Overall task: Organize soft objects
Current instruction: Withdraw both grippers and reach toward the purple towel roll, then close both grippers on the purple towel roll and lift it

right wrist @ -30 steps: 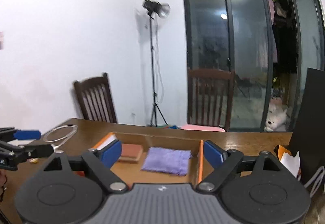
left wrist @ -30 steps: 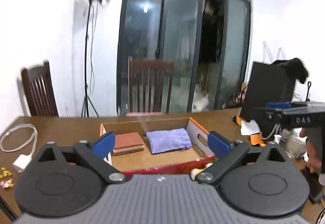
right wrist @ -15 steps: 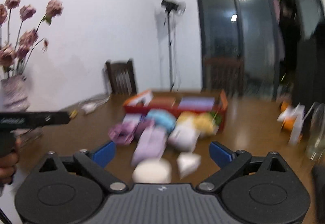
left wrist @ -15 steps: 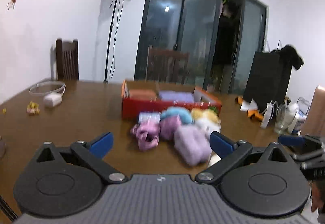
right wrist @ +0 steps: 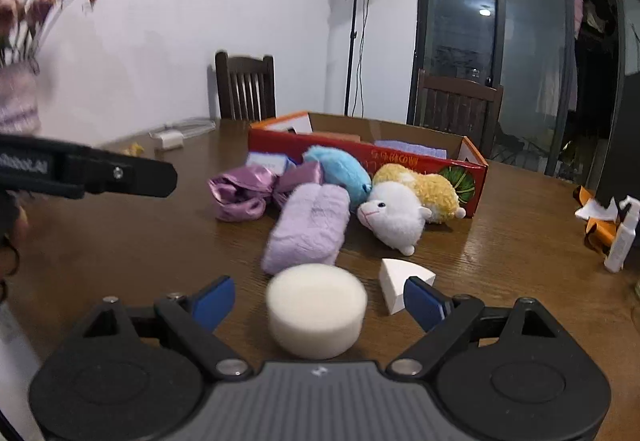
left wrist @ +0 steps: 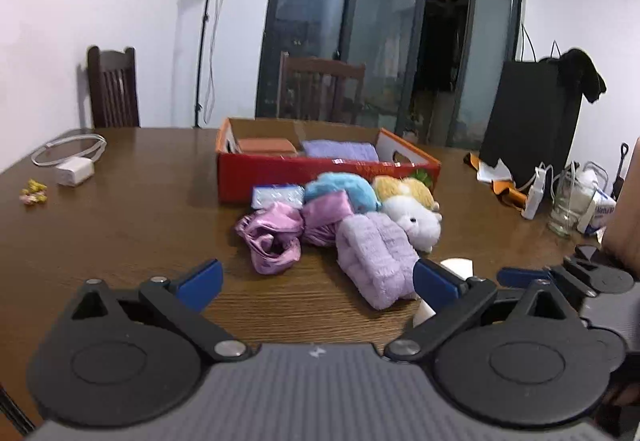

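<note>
Both tongs have drawn back from the red box (left wrist: 328, 177); left tongs (left wrist: 318, 283) and right tongs (right wrist: 318, 299) hang spread, empty. Soft toys still lie before the box. Next, likely close on the round sponge (right wrist: 316, 315) nearest the right tongs.

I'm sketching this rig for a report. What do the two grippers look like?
Both match. The left gripper and right gripper each have a ribbed grey body, two black round discs, black linkage arms with silver pivots, and blue-padded fingers. White lettering, too blurred to read, marks the left one's side.
</note>
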